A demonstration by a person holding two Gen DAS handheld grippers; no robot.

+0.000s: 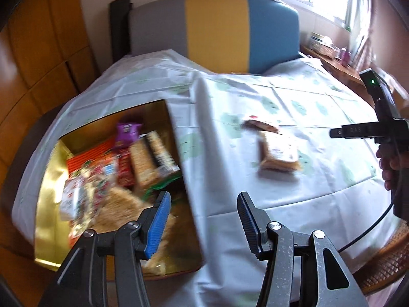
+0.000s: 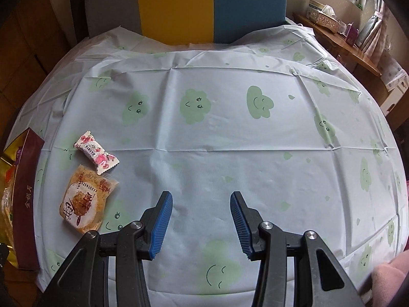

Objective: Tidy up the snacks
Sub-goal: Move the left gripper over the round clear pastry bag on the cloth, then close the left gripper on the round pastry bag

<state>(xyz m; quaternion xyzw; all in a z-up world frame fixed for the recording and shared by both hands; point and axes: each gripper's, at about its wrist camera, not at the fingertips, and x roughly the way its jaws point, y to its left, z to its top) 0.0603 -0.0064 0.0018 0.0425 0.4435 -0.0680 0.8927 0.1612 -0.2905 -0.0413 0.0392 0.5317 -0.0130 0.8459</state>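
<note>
Snacks: two packets, a floral candy (image 2: 96, 155) and an orange cake pack (image 2: 87, 199), lay on our bench (image 2: 230, 140) beside the gold box (image 1: 48, 179) of snacks, both our grippers' fingers (image 1: 159, 220) (image 2: 161, 220) parted, empty.

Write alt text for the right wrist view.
The open, empty right gripper hangs over a table covered in a pale cloth printed with green clouds. Two wrapped snacks lie at left, apart from the gripper: a floral candy and an orange cake pack. A maroon box stands at the left edge.
</note>
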